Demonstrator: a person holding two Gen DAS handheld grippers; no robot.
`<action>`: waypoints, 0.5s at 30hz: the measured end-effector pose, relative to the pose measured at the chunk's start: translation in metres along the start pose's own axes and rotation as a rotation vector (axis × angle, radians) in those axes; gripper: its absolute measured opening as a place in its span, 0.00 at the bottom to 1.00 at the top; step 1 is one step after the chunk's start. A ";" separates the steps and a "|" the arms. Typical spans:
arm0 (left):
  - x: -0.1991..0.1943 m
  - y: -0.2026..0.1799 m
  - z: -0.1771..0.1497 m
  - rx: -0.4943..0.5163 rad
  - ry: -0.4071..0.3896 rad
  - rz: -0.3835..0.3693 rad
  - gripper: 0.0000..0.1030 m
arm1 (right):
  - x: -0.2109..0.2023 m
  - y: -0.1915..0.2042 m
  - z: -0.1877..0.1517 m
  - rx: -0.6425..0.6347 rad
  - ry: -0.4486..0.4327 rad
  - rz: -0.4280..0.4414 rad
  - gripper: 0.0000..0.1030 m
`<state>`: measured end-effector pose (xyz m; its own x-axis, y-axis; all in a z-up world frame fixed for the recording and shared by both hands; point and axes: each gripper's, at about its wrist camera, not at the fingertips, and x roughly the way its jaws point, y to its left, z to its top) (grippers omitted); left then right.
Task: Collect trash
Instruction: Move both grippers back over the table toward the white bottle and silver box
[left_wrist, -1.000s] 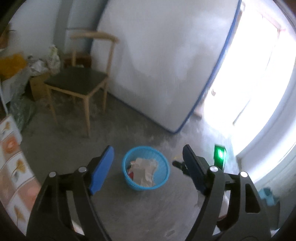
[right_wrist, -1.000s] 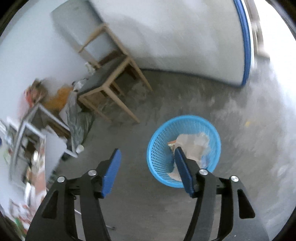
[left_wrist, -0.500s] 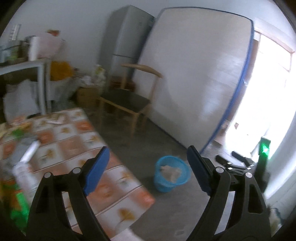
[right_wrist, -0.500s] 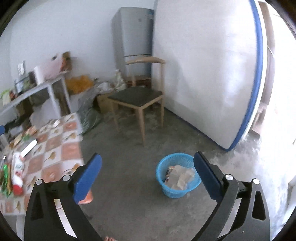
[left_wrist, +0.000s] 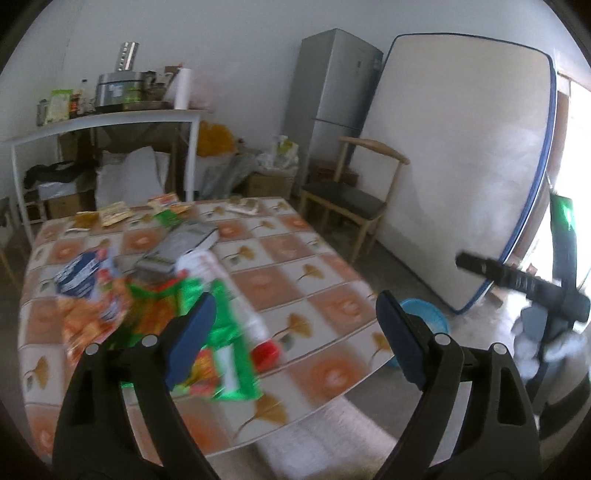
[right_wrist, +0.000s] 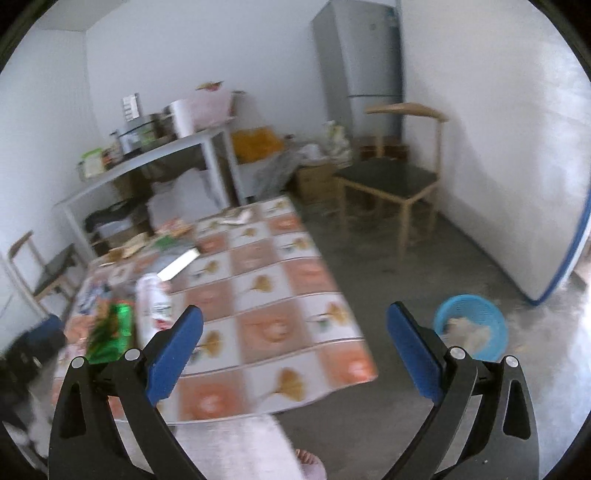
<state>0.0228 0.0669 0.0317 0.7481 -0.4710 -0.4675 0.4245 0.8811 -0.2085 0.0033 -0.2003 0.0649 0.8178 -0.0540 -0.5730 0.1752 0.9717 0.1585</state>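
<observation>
Both grippers, left (left_wrist: 295, 325) opening and right (right_wrist: 295, 339) wide, hold nothing; wrappers (left_wrist: 221, 350) lie under the left jaws.

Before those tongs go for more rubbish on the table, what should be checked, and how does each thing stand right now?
1. Left tongs empty: ok, nothing between the blue pads while the jaws are opening.
2. Right tongs empty and wide: ok.
3. Rubbish left to pick: ok, a green wrapper and a white bottle lie on the table.
4. Blue basket has room: ok, it stands on the floor beside the table, with crumpled paper inside, not full.
5. Sharp view of the target: not ok, both pictures are blurred.
6. Which piece is nearest the tongs: cannot tell.
</observation>
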 end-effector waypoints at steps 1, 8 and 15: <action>-0.003 0.005 -0.006 0.007 -0.001 0.003 0.82 | 0.004 0.011 0.000 -0.009 0.013 0.029 0.94; -0.023 0.031 -0.039 0.019 -0.025 0.000 0.82 | 0.045 0.073 -0.002 -0.058 0.124 0.144 0.94; -0.021 0.053 -0.053 0.026 -0.018 0.020 0.82 | 0.087 0.122 -0.002 -0.099 0.231 0.243 0.94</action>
<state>0.0025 0.1257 -0.0147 0.7652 -0.4545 -0.4560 0.4224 0.8889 -0.1772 0.0947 -0.0857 0.0325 0.6812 0.2242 -0.6969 -0.0730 0.9680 0.2401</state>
